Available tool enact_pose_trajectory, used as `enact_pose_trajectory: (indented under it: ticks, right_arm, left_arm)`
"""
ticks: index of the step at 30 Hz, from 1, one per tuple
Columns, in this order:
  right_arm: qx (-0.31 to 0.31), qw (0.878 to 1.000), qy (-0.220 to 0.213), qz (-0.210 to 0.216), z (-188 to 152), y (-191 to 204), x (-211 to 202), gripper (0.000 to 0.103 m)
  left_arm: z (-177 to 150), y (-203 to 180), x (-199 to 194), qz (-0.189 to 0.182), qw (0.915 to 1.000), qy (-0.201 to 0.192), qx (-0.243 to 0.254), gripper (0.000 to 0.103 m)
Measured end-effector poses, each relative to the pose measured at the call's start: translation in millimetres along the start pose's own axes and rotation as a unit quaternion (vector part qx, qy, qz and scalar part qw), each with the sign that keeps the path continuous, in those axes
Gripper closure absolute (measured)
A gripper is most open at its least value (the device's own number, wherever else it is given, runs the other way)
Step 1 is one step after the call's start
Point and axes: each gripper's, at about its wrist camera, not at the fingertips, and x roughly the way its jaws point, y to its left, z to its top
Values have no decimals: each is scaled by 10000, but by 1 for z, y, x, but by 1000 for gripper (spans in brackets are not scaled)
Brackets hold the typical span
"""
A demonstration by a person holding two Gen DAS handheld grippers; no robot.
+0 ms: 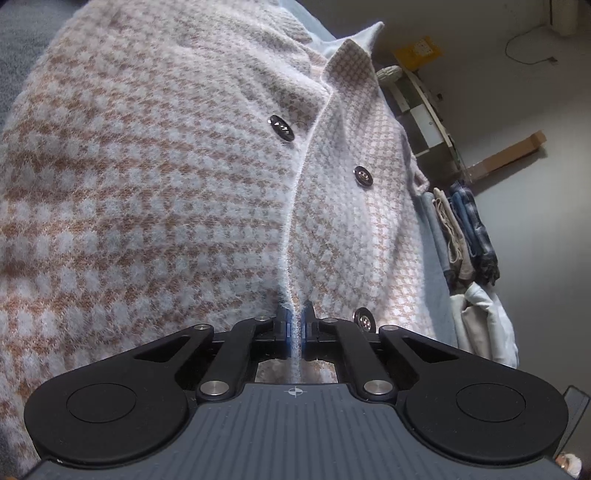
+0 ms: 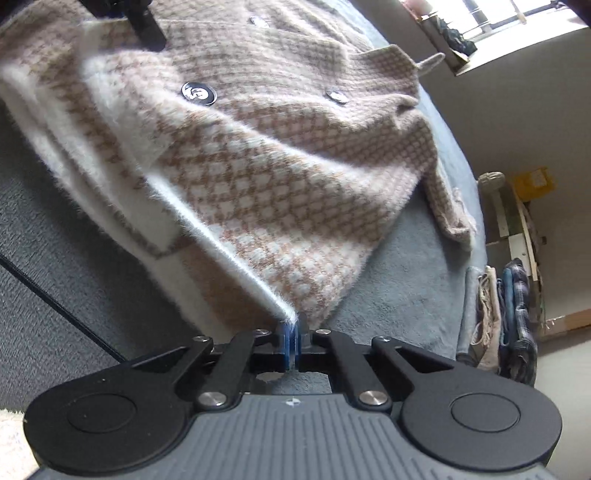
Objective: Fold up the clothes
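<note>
A fuzzy tan-and-white houndstooth cardigan [image 1: 155, 177] with dark buttons [image 1: 281, 128] lies spread over a grey-blue surface. My left gripper [image 1: 294, 317] is shut on the cardigan's white front edge, close to the lowest button [image 1: 364, 320]. In the right wrist view the same cardigan [image 2: 258, 177] stretches away from me, and my right gripper [image 2: 293, 326] is shut on its lower white-trimmed corner. The other gripper [image 2: 144, 22] shows dark at the top left of that view, on the garment's far edge.
A stack of folded clothes [image 1: 461, 229] sits at the surface's right edge, also seen as folded clothes [image 2: 509, 314]. Beyond lie the floor, a cardboard box [image 1: 506, 155], a yellow item [image 2: 532, 181] and a white shelf frame [image 1: 424, 114]. A dark grey textured panel [image 2: 44, 266] lies at left.
</note>
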Motion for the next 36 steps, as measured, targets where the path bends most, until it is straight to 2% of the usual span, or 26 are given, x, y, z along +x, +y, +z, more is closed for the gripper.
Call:
enact_pose_trajectory:
  ticks: [3,7,11,15,18,21,22,23,30,32,36]
  right_arm:
    - [123,9995,-55,-285,-8,-13,-11,103]
    - [409,9990,163,-112,-24,-23,0,103]
    - [243,9991,42,-331,-22,-21,-2,103]
    - [392,9990,204,-14,-28,-23,13,103]
    - [489,9979,306,310,-29,-25,20,101]
    - [849,9943,233,610,-31,-42,16,93]
    - [905,9933,207,694,-34,-48,14,85]
    - [962,9921,180,780,-36,-53,12,82]
    - [1344,9800,-157,1459,-45,-88,-14,71]
    - [1429,9775,-183,1541,-47,-96,-20,57]
    - [1347,9795,-74,1498,-49,-104,-25,52]
  left_arm:
    - [-7,-9,-3,-59,9999,50,152,101]
    - [-11,-16,2,10,9995,163,285,101]
    - [-12,-23,-4,-19,9986,120,523,101]
    - [-21,-14,4,27,9983,383,436,101]
    - [-21,-7,4,-123,9985,439,317,100]
    - [-22,1,1,-312,9985,423,142,100]
    - [-23,2,1,-348,9985,415,121,99]
    - [-23,3,0,-381,9984,408,106,99]
    - [-22,2,1,-514,9977,429,100,92]
    - [-22,1,3,-551,9976,408,72,89]
    - [-23,0,6,-602,9975,369,71,88]
